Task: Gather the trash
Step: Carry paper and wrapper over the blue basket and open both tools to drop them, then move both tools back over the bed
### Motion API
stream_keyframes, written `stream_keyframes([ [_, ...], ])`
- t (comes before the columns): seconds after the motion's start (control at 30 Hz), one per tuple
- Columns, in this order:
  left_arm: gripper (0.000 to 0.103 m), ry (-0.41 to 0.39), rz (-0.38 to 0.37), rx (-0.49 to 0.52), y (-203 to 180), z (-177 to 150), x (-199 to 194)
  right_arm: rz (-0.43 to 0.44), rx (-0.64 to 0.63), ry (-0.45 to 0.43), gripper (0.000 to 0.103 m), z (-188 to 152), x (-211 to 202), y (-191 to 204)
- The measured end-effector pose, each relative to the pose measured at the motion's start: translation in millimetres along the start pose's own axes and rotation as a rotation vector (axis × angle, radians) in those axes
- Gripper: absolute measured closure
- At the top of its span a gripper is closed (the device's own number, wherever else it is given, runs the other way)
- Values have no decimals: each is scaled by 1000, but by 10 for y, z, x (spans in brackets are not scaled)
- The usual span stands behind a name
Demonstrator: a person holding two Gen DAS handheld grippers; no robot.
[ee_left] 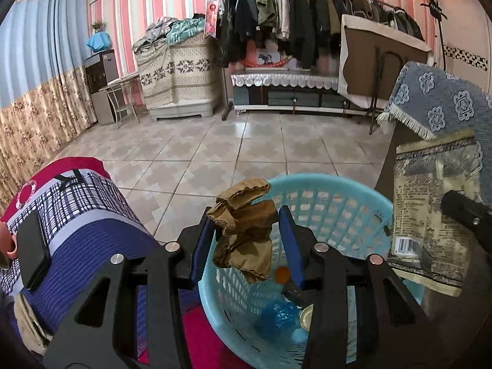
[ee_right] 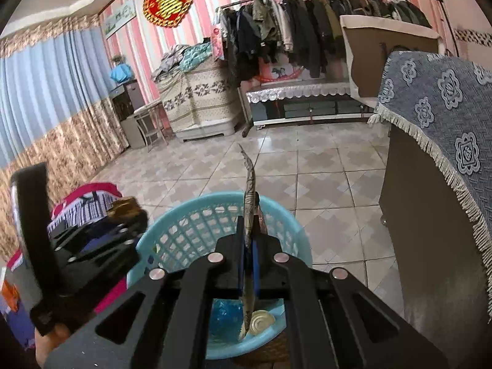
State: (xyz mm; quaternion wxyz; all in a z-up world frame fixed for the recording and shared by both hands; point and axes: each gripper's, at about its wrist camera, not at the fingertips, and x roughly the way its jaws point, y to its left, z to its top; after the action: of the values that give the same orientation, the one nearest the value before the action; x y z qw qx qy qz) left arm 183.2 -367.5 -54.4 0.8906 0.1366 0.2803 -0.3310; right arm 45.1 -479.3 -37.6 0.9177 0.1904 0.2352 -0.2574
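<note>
A crumpled piece of brown paper point(ee_left: 246, 230) hangs over the light blue plastic basket point(ee_left: 338, 203), with my left gripper point(ee_left: 247, 215) shut on it between its blue pads. To the right, a flat printed snack wrapper point(ee_left: 430, 203) is held by my right gripper point(ee_left: 455, 206) beside the basket's rim. In the right wrist view that wrapper point(ee_right: 249, 184) shows edge-on, pinched in my shut right gripper point(ee_right: 249, 224) above the basket point(ee_right: 190, 221). My left gripper point(ee_right: 129, 215) with the brown paper point(ee_right: 126, 209) is at the left. Blue crumpled plastic point(ee_left: 279, 313) and a round tin lid point(ee_left: 304, 316) lie in the basket.
A seat with a blue and red checked cover point(ee_left: 77, 215) stands left of the basket, a dark phone point(ee_left: 32, 249) lying on it. A brown cabinet under a blue fringed cloth point(ee_left: 446, 107) stands to the right. Tiled floor point(ee_left: 215, 153) stretches to a clothes rack point(ee_left: 307, 15).
</note>
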Motion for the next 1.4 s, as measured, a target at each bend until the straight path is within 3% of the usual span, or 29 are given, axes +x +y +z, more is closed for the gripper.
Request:
stream_keyframes([
  [0.2,58,5,4,26,-51,-21,70,9,14,-2,99,-2,48,-29],
  [0.27,43,0,11,28,-48,-12,56,8,25,1,99,-11,53,-53],
  [0.33,35,-14,10,18,-21,-3,13,6,31,4,99,-5,75,-75],
  [0.67,13,-71,142,-18,412,13,-348,22,5,3,99,-23,136,73],
  [0.9,11,-94,204,-62,813,-10,-544,16,-2,6,98,-2,329,253],
  [1.13,11,-83,191,-108,983,-31,-539,-40,-55,89,97,-92,658,423],
  [1.2,11,-80,193,-108,979,-45,-530,-53,-68,99,88,-109,669,442],
  [1.27,11,-80,193,-111,983,-47,-530,-55,-64,87,43,-108,647,422],
  [1.4,10,-81,197,-108,1002,-48,-524,-58,-69,75,37,-87,595,393],
])
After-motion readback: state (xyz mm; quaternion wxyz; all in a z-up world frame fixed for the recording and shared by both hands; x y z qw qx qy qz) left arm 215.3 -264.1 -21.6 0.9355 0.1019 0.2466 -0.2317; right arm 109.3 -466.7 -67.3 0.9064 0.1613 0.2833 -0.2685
